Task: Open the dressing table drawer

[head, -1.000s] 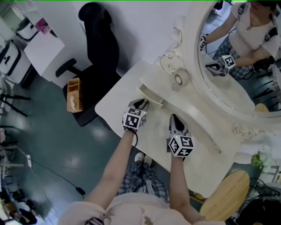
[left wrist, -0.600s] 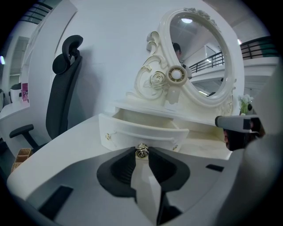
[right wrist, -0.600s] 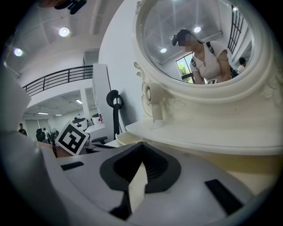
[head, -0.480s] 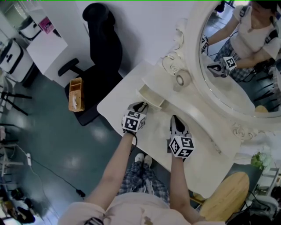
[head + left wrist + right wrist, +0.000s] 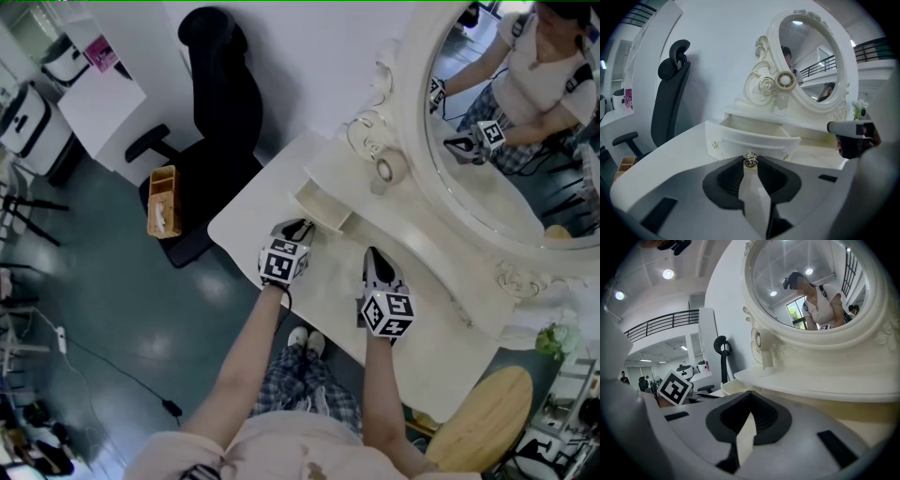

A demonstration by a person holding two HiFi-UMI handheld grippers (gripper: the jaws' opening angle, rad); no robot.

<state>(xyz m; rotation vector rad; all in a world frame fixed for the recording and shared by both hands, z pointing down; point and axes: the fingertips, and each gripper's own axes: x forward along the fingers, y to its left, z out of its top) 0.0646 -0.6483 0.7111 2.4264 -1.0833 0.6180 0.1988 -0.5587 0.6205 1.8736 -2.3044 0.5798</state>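
The white dressing table (image 5: 246, 230) has a small drawer (image 5: 323, 208) that stands pulled out from under the mirror shelf, and its inside shows. My left gripper (image 5: 302, 228) is shut on the drawer's small brass knob (image 5: 750, 161) at the middle of the curved drawer front (image 5: 740, 138). My right gripper (image 5: 373, 255) rests over the tabletop to the right, shut with nothing between its fingers. In the right gripper view the right gripper (image 5: 749, 395) points at the mirror shelf, with the drawer (image 5: 733, 387) to the left.
A large oval mirror (image 5: 506, 122) in a carved white frame rises behind the table, with a roll of tape (image 5: 385, 169) on its shelf. A black office chair (image 5: 220, 112) and a wooden box (image 5: 159, 202) stand left. A round wooden stool (image 5: 483, 412) stands at lower right.
The head view has shifted slightly. Both grippers and the drawer keep their places.
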